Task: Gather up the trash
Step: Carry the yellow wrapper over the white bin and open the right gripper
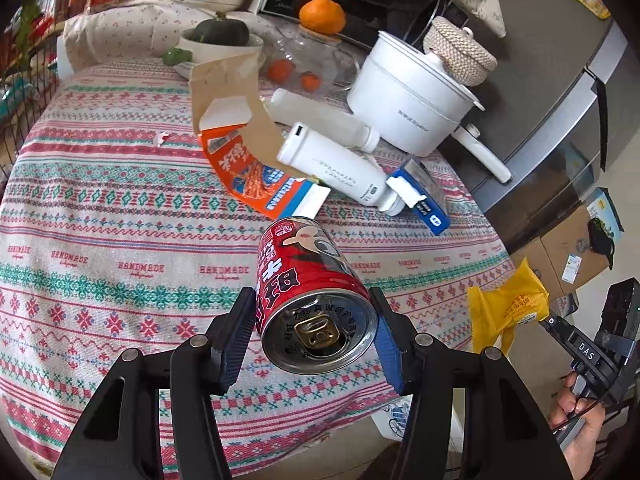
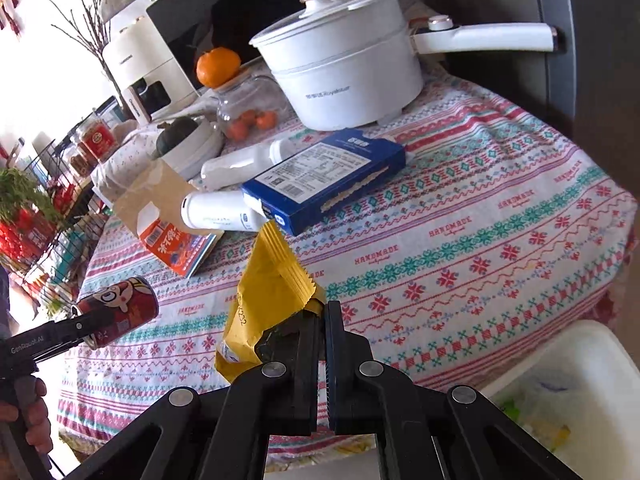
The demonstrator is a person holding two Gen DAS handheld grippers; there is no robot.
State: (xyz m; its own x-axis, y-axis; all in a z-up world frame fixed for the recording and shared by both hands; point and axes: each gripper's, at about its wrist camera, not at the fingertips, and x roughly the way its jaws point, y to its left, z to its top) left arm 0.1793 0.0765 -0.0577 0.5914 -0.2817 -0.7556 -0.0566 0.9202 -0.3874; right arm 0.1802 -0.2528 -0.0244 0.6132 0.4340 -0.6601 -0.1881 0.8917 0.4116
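Still on the table [image 1: 100, 208], far behind both grippers, lay a torn orange carton [image 1: 256, 176], two white bottles [image 1: 336, 168] on their sides, a blue box [image 2: 324, 180] and a white pot [image 2: 344, 76] with a long handle; nothing stood between the grippers and the near table edge. A white bin [image 2: 560, 392] sat low at the near right, beside the cloth. The left gripper [image 1: 312, 336] was clamped on a red can [image 1: 316, 300], held tilted above the cloth with its opened top toward the camera, cartoon face on its side. The right gripper [image 2: 318, 320] was pinched tight on a crumpled yellow wrapper [image 2: 268, 296] with a zigzag edge, held above the table's near edge. The cloth read "HANDMADE"; the left gripper's body read "GenRobot.AI", the right one's "DAS".
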